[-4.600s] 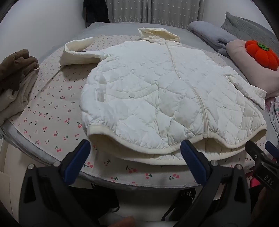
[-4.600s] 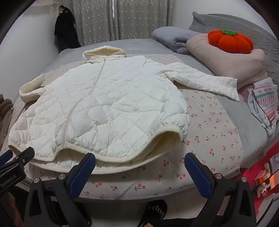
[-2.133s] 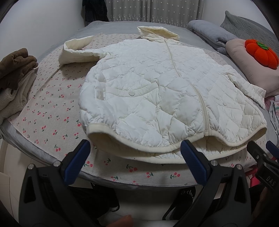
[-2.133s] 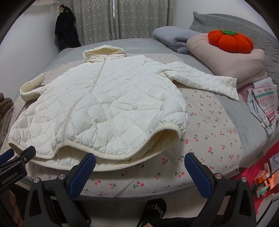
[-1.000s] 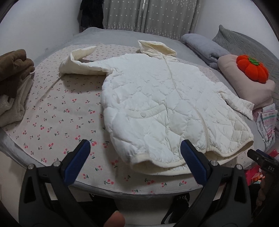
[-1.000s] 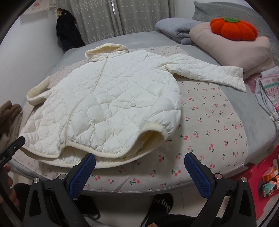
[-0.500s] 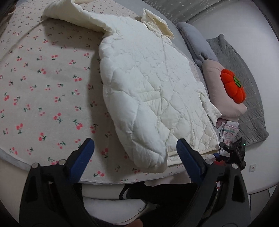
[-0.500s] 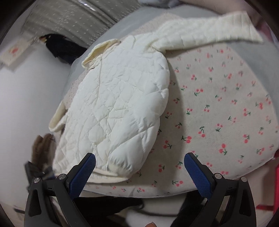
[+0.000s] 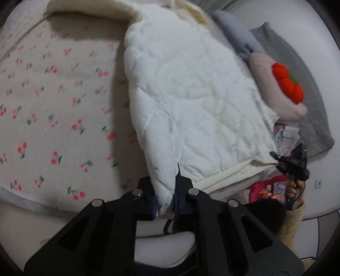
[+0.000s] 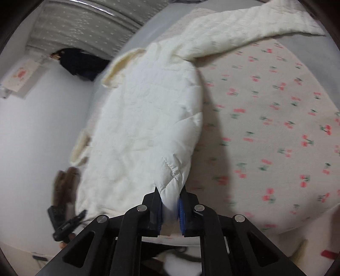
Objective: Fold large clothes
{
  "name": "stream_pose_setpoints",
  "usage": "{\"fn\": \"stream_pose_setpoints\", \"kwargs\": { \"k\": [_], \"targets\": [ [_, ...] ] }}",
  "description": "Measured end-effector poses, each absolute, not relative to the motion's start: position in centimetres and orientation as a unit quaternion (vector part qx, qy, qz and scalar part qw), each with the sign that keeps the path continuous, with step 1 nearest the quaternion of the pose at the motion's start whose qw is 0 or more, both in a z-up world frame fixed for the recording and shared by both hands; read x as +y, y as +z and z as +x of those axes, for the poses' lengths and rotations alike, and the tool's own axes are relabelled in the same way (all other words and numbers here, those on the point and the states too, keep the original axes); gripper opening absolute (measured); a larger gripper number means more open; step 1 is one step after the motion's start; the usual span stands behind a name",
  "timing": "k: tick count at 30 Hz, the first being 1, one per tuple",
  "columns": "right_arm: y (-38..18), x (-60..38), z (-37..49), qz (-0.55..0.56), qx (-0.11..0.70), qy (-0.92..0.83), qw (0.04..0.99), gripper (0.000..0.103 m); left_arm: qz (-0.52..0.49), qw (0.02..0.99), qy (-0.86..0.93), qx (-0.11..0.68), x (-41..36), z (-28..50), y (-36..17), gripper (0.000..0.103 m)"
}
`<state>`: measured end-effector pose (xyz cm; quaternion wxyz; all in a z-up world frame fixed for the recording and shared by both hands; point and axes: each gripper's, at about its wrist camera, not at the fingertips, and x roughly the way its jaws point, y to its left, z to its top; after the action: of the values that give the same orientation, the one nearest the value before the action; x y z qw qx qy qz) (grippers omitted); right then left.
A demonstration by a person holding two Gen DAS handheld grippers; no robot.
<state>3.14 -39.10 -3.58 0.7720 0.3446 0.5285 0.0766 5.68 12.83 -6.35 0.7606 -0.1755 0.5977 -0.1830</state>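
Both my grippers clamp the hem corners of a white quilted jacket (image 9: 191, 102) spread on a cherry-print bed sheet (image 9: 53, 106).

My left gripper (image 9: 165, 203) has its blue-padded fingers (image 9: 152, 204) pinched on one bottom corner of the jacket, which stretches away ahead of the fingertips toward its hood (image 9: 195, 14), the sheet lying off to the fingers' left. To their right sit a pink cushion (image 9: 267, 89) with an orange pumpkin plush (image 9: 286, 82) on it, and a grey blanket (image 9: 238, 36) beyond. My right gripper (image 10: 170, 210) is likewise clenched on the opposite hem corner, cloth bunched between its pads (image 10: 181, 212); one sleeve (image 10: 255, 27) runs out far ahead and right of the fingers, over the sheet. To the fingers' left, brown folded clothes (image 10: 65, 182) lie beside the jacket.
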Motion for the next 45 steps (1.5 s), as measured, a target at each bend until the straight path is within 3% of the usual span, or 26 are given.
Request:
{"fn": "stream_pose_setpoints", "kwargs": {
  "k": [3,6,7,9,10,14,17,29,37,39,40,41,42,43,45],
  "targets": [
    [-7.5,-38.9,3.0,0.302,0.583,0.044,0.753,0.011,-0.107,0.767,-0.173,0.608,11.3,5.4,-7.0,0.013],
    [-7.9,-39.3,2.7,0.304,0.574,0.058,0.758,0.010,-0.019,0.771,-0.167,0.614,9.2,4.9,-6.1,0.019],
    [-7.7,-39.1,2.7,0.288,0.579,0.058,0.761,0.012,-0.008,0.771,-0.164,0.616,8.8,4.9,-5.8,0.024],
    [-7.1,-38.4,2.7,0.258,0.586,0.063,0.766,0.018,0.011,0.777,-0.142,0.613,8.4,4.9,-4.3,0.043],
    [-5.9,-37.9,2.8,0.229,0.586,0.064,0.774,0.027,0.024,0.789,-0.127,0.601,8.2,4.7,-3.3,0.057],
    [-4.5,-39.0,2.7,0.202,0.573,0.045,0.793,0.065,0.054,0.829,-0.130,0.542,6.7,4.2,1.1,0.069],
    [-3.2,-41.9,2.8,0.202,0.546,0.012,0.813,0.070,0.067,0.846,-0.152,0.507,3.5,5.0,3.7,0.079],
    [-2.9,-59.4,6.8,0.297,0.447,-0.158,0.829,0.072,0.108,0.827,-0.259,0.487,-12.7,16.4,4.8,0.081],
    [-5.0,-68.2,12.5,0.310,0.418,-0.240,0.820,0.072,0.069,0.828,-0.353,0.430,-25.4,24.8,2.8,0.079],
    [-5.9,-69.7,13.8,0.316,0.413,-0.262,0.813,0.069,0.046,0.820,-0.371,0.433,-28.0,26.5,1.6,0.075],
    [-6.2,-70.2,14.2,0.319,0.406,-0.272,0.812,0.056,0.033,0.816,-0.380,0.435,-29.0,27.1,1.0,0.071],
    [-6.3,-70.4,14.5,0.316,0.397,-0.276,0.816,0.035,0.018,0.812,-0.389,0.435,-30.0,27.6,0.4,0.065],
    [-6.3,-70.2,14.8,0.304,0.398,-0.283,0.818,0.025,0.005,0.808,-0.395,0.438,-30.7,28.0,-0.2,0.061],
    [-6.0,-69.8,15.0,0.284,0.401,-0.293,0.821,0.004,-0.009,0.802,-0.403,0.441,-31.3,28.2,-0.8,0.055],
    [-4.6,-68.6,14.2,0.235,0.394,-0.321,0.829,0.003,-0.038,0.784,-0.427,0.449,-32.0,28.3,-2.1,0.049]
  ]
}}
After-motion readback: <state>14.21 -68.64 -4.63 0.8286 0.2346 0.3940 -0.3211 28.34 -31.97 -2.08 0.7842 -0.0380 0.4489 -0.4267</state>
